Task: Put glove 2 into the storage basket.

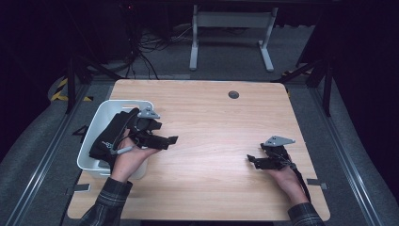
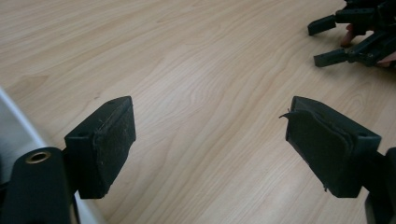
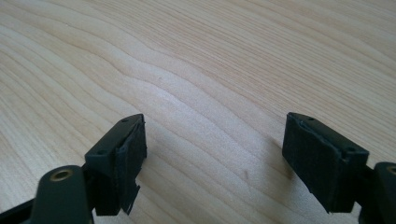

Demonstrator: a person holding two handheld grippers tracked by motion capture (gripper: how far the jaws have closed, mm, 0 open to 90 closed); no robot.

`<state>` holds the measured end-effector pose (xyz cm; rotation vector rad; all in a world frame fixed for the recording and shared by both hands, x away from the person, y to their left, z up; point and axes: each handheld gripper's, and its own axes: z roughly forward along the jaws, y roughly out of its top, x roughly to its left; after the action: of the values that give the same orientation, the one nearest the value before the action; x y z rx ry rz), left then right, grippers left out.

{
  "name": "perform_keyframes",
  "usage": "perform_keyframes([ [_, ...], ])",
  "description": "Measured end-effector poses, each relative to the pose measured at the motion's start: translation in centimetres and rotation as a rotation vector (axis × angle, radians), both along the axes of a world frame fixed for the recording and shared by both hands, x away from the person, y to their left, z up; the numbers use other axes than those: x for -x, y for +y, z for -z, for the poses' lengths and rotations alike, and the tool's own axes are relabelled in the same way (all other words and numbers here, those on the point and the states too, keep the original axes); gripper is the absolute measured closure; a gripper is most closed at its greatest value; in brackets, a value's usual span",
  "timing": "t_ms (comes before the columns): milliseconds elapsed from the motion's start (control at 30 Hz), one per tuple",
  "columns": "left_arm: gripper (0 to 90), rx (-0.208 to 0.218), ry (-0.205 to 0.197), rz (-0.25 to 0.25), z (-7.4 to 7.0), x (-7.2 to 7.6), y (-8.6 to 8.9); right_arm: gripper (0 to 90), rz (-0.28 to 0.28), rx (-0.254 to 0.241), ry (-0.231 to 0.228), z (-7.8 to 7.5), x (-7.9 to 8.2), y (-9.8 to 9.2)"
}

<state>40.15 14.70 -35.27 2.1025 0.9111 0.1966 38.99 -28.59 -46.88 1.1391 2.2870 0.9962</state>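
Observation:
My left gripper (image 1: 168, 134) is held in the left hand beside a white plastic basket (image 1: 101, 113), its jaws pointing right over the wooden table (image 1: 211, 122). In the left gripper view its jaws (image 2: 210, 121) stand wide apart with only bare wood between them. A dark folded cloth (image 1: 109, 134) lies inside the basket. My right gripper (image 1: 254, 153) rests low near the table's right side, pointing left, and also appears far off in the left gripper view (image 2: 334, 39). In the right gripper view its jaws (image 3: 215, 135) are apart over bare wood, holding nothing.
The basket sits at the table's left edge, and its white rim (image 2: 14, 135) is close beside the left jaw. A round cable hole (image 1: 233, 94) sits near the table's far edge. Beyond the table stand a white desk frame (image 1: 230, 28) and cables on the floor.

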Motion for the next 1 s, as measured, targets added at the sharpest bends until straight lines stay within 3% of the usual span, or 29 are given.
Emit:
perform_keyframes([
  [333,16.9,-0.023,0.005,0.084,2.5,1.4,-4.3,22.8,-0.001,0.0,0.0,0.0,0.0,0.0],
  [533,16.7,-0.021,-0.005,0.103,3.6,2.2,-6.2,22.7,-0.002,0.0,0.0,0.0,0.0,0.0],
  [733,16.7,-0.033,0.003,0.142,5.8,2.9,-8.4,22.6,-0.002,0.0,0.0,0.0,0.0,0.0],
  [1000,15.9,-0.067,0.009,0.166,8.7,3.1,-9.9,22.6,-0.004,0.0,0.001,0.0,0.0,0.0],
])
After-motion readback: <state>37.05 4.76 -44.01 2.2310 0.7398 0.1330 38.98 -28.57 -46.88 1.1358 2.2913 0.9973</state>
